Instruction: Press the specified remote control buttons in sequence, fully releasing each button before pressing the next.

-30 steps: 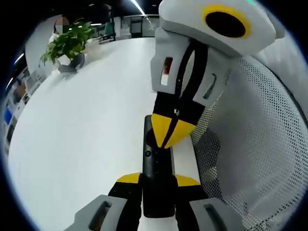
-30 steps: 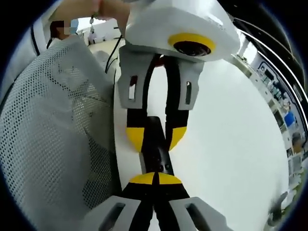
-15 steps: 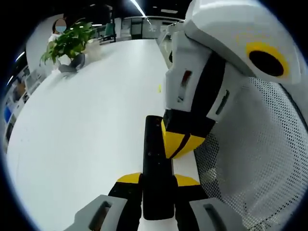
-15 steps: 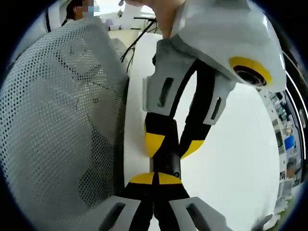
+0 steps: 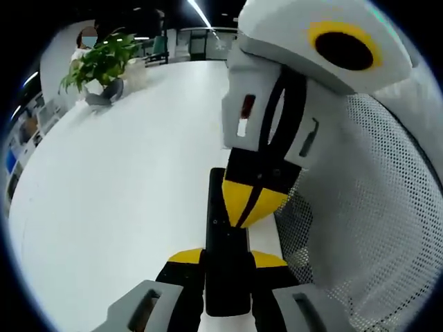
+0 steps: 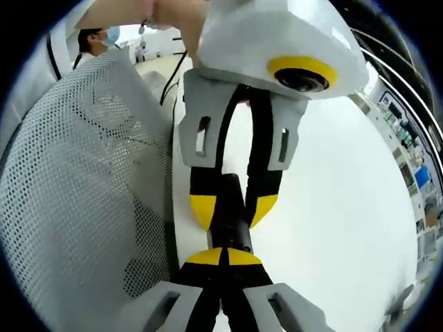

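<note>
While L gripper (image 5: pixel 227 259) jaws clench the remote (image 5: pixel 226 256) above the desk (image 5: pixel 118 180), its long axis running fwd, R gripper (image 5: pixel 255 202), tips closed together, bears on the far end.

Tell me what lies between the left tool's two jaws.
The black remote control lies there, gripped by the left tool in the left gripper view; the right tool meets its top face.

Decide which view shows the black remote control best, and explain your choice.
The left gripper view: the remote control runs long and face-up between the left gripper jaws. The right gripper view shows a short stretch behind the shut right gripper.
</note>
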